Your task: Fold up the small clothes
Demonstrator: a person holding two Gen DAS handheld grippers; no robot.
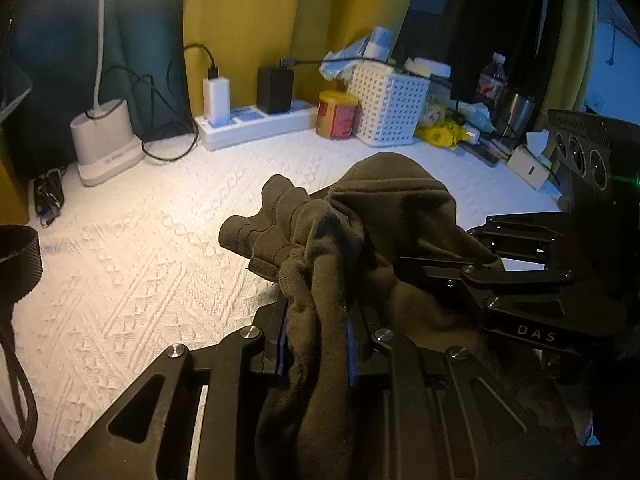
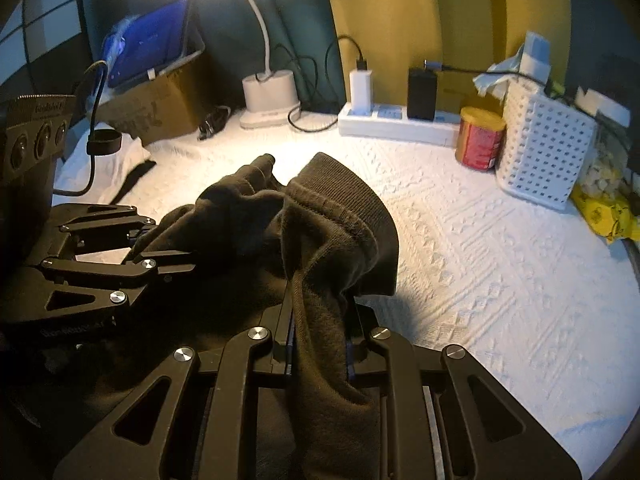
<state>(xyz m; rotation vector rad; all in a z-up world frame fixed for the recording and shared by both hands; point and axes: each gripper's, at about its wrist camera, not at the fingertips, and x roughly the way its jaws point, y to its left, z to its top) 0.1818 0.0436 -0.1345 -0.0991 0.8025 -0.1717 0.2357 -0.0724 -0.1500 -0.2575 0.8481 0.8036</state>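
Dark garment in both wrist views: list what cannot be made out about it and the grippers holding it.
- Dark garment: its type and full shape; bunched, and its lower part runs off the bottom edge of both views.
- Left gripper: its fingertips, buried in cloth in the left wrist view.
- Right gripper: its fingertips, likewise covered in the right wrist view.
- White textured cover under the garment: hidden by cloth and grippers.

A home bedroom corner — textured white bedspread (image 2: 480, 248), power strip (image 2: 396, 122), desk lamp (image 2: 270, 96), curtains (image 1: 248, 20).
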